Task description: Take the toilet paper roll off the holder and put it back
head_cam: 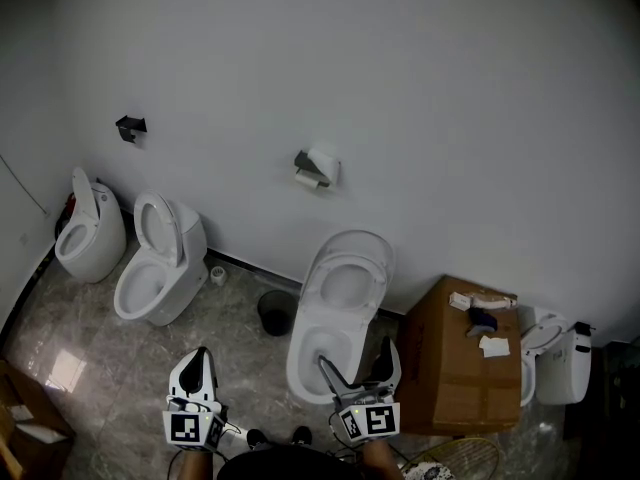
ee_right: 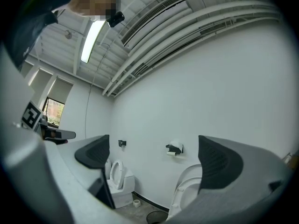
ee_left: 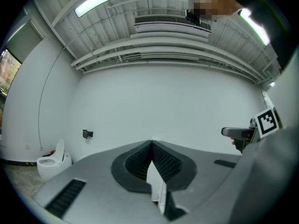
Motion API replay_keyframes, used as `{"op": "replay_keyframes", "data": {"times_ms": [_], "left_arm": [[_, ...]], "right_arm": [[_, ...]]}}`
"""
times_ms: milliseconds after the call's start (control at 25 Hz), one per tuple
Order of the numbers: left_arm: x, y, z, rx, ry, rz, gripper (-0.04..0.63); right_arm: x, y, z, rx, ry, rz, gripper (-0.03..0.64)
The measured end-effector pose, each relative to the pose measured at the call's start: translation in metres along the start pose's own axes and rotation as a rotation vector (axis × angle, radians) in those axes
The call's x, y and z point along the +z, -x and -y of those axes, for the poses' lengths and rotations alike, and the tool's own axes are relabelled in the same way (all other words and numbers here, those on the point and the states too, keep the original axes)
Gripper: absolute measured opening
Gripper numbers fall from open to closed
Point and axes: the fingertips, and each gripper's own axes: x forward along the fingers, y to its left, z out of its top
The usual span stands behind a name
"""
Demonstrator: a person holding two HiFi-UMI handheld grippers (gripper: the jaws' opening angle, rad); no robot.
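Observation:
A toilet paper roll (head_cam: 307, 178) hangs on a holder (head_cam: 322, 161) fixed to the white wall, above the open toilet (head_cam: 335, 308). Both grippers are held low and well short of the wall. My left gripper (head_cam: 199, 356) is shut with nothing in it; in the left gripper view its jaws (ee_left: 151, 143) meet at the tips. My right gripper (head_cam: 356, 358) stands wide open and empty over the toilet bowl. In the right gripper view the roll (ee_right: 171, 153) and holder (ee_right: 175, 146) appear far off between the spread right gripper (ee_right: 154, 155) pads.
Two more toilets (head_cam: 155, 263) (head_cam: 90, 233) stand at the left, with an empty black holder (head_cam: 130, 126) above them. A black bin (head_cam: 277, 311) and a small roll (head_cam: 218, 275) sit on the floor. A cardboard box (head_cam: 455, 368) with small items stands right of the middle toilet.

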Motion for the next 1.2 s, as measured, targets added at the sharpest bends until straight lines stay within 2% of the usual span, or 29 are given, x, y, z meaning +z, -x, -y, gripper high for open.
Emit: {"op": "replay_keyframes", "data": {"times_ms": [120,320,520,640,880,1080,1200], "left_arm": [[0.003,0.001,-0.001,-0.003,0.017,-0.034,0.003],[0.0,0.009,-0.016,-0.008,0.007,-0.04,0.003],[-0.016,0.022,-0.042,-0.012,-0.014,-0.002,0.003],[-0.007,0.025,-0.044,-0.032,-0.003,-0.047,0.003],[-0.009,0.034,-0.061,-0.03,0.019,-0.066,0.003],[-0.02,0.035,-0.076,-0.027,-0.013,-0.031,0.003],[-0.014,0.03,-0.081,-0.021,0.017,-0.046,0.003]], "right_arm": [[0.0,-0.002,-0.002,-0.006,0.0,-0.002,0.571],[0.0,-0.001,-0.012,-0.03,0.0,0.004,0.571],[0.002,0.0,-0.028,-0.062,-0.003,0.011,0.571],[-0.003,0.002,-0.038,-0.073,-0.009,0.002,0.571],[-0.009,-0.001,-0.067,-0.052,-0.001,-0.014,0.571],[-0.008,-0.01,-0.076,-0.045,0.003,-0.013,0.571],[-0.011,-0.02,-0.079,-0.042,0.003,-0.013,0.571]]}}
